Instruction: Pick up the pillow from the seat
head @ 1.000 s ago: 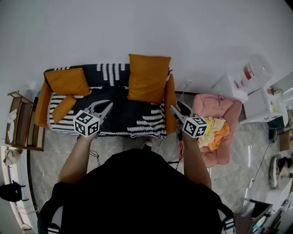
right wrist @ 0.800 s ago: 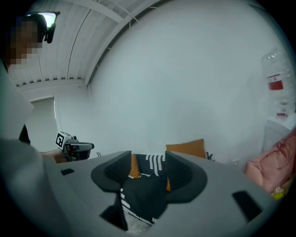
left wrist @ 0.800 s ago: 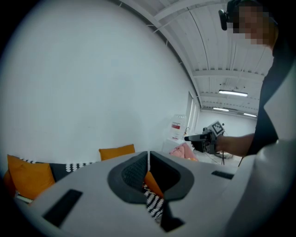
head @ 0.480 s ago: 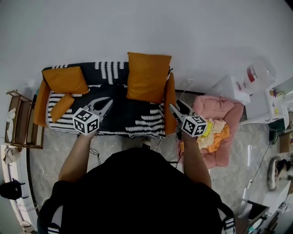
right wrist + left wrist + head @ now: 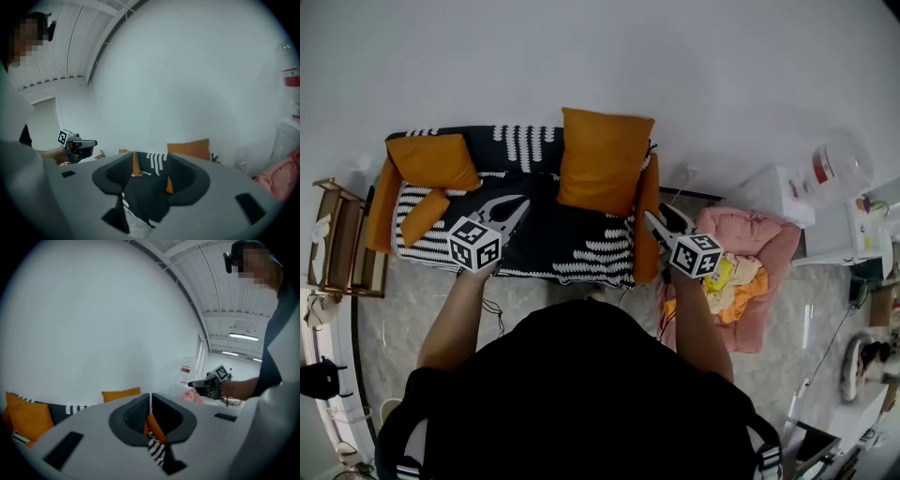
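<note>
OK, the sofa (image 5: 572,234) with a black-and-white patterned cover stands against a white wall, with the person in front of it. The big orange pillow (image 5: 605,159) is at the sofa's right end, just beside the right armrest. It stands upright on the seat and leans on the backrest, with its long axis running from seat to top of backrest and its broad face toward the person. A second orange pillow (image 5: 439,161) is propped at the left end, wider than tall and tilted. Below it a small orange cushion (image 5: 425,217) lies flat on the seat, its long axis diagonal from near the left armrest up toward the backrest. The left tongs (image 5: 517,204) are pressed together with nothing in them; in the head view they sit over the middle of the seat, pointing at the backrest. The right tongs (image 5: 661,217) are spread and empty, by the right armrest, well apart from the big pillow. Neither touches a pillow. A pink padded seat (image 5: 750,234) with clothes on it stands right of the sofa.
</note>
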